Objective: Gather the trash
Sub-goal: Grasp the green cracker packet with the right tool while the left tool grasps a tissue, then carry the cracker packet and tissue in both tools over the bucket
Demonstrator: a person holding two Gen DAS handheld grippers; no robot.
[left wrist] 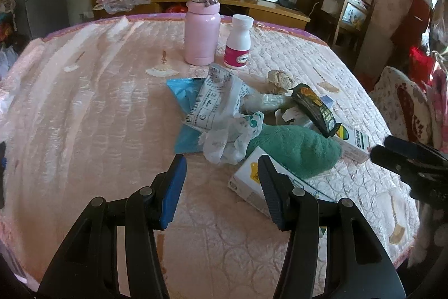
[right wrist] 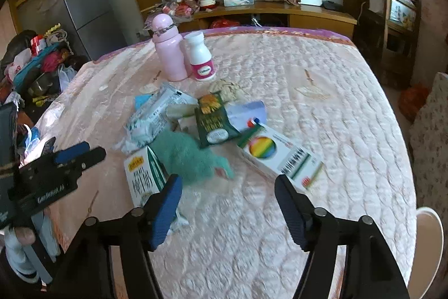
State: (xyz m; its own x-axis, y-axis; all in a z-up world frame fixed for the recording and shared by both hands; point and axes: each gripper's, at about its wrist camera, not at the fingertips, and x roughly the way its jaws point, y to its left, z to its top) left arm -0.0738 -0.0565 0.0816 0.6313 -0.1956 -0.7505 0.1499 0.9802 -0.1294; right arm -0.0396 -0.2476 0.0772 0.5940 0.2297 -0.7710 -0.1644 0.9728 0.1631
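Note:
A trash pile lies mid-table: a blue packet (left wrist: 182, 91), a white printed wrapper (left wrist: 215, 100), crumpled white plastic (left wrist: 229, 139), a dark green snack packet (left wrist: 316, 108), a rainbow-marked box (left wrist: 352, 142), a yellow-labelled carton (left wrist: 249, 178) and a paper ball (left wrist: 280, 80). A green fuzzy cloth (left wrist: 296, 147) lies among them. My left gripper (left wrist: 221, 161) hangs open just short of the crumpled plastic, with nothing between its fingers. My right gripper (right wrist: 227, 180) stands open in front of the green cloth (right wrist: 187, 156) and the rainbow box (right wrist: 277, 156), touching neither.
A pink bottle (left wrist: 200, 27) and a white pill bottle (left wrist: 238, 44) stand upright behind the pile on the pink quilted tablecloth (left wrist: 84, 102). A grey fridge (right wrist: 84, 10) and heaped clothes (right wrist: 36, 60) are at the left. A wooden chair (left wrist: 350, 13) stands at the far right.

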